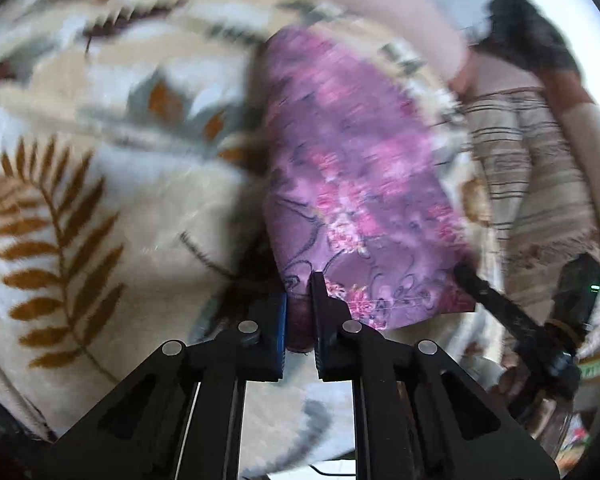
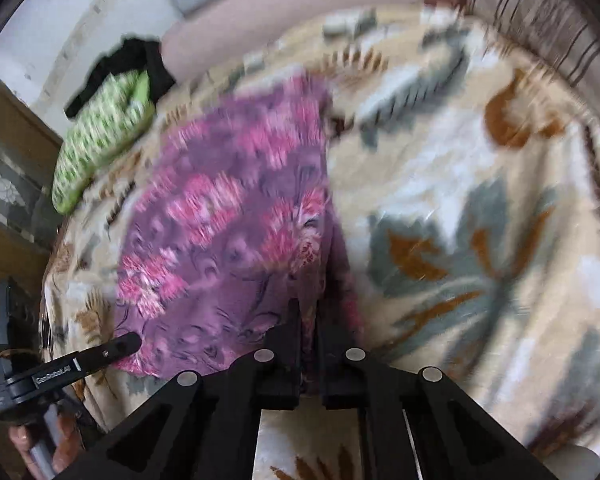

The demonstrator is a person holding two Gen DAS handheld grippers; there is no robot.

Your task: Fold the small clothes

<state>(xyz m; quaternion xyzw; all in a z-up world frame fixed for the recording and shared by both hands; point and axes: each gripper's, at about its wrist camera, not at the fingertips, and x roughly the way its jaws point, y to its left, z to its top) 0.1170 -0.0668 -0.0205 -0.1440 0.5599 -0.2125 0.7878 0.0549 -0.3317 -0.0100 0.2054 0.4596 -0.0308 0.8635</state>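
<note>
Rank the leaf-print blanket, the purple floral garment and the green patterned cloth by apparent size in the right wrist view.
1. Cream leaf-print plush blanket
2. Purple floral garment
3. Green patterned cloth, though it lies farther from the camera, so its true size is unsure.

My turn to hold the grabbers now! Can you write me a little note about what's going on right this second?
Left gripper: shut on one near corner of the purple floral cloth.
Right gripper: shut on the cloth's other near corner.
The cloth stretches away from both grippers over the leaf-patterned blanket; the blur suggests it is moving.
A green patterned garment lies at the blanket's far edge, with something black behind it.
Done: cloth gripped at both corners.
Left: probably finish the fold, lay it flat, let go.
</note>
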